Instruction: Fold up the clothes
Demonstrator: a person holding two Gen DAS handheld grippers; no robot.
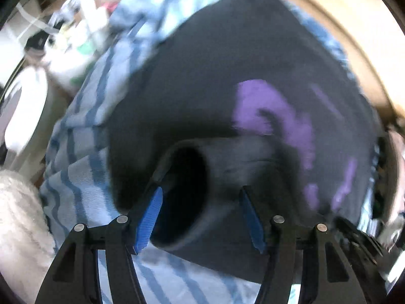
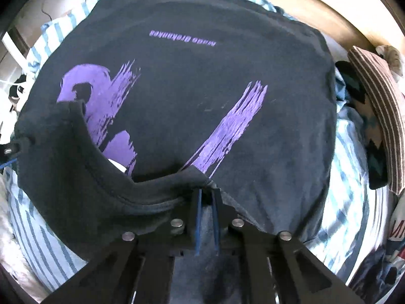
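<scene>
- Right gripper [image 2: 207,190]: clenched on the shirt [image 2: 202,101] at its collar edge, directly below it.
- Left gripper [image 1: 200,197]: jaws spread, straddling a sleeve opening [image 1: 182,185]; blur hides whether the pads touch cloth.
- Beyond both, the shirt lies flat on the striped sheet [image 2: 45,240], its length running away towards the hem.

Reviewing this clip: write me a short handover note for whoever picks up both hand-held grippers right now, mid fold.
Right hand-held gripper: shut on the black T-shirt at its near edge beside the neckline.
Left hand-held gripper: jaws apart around a sleeve opening, not pinching it.
The T-shirt lies spread, purple print up, on the striped blue bedding.
Done: shirt laid out, one edge gripped.
Left: close the left on the sleeve, then probably fold the sides in and fold it in half.
</scene>
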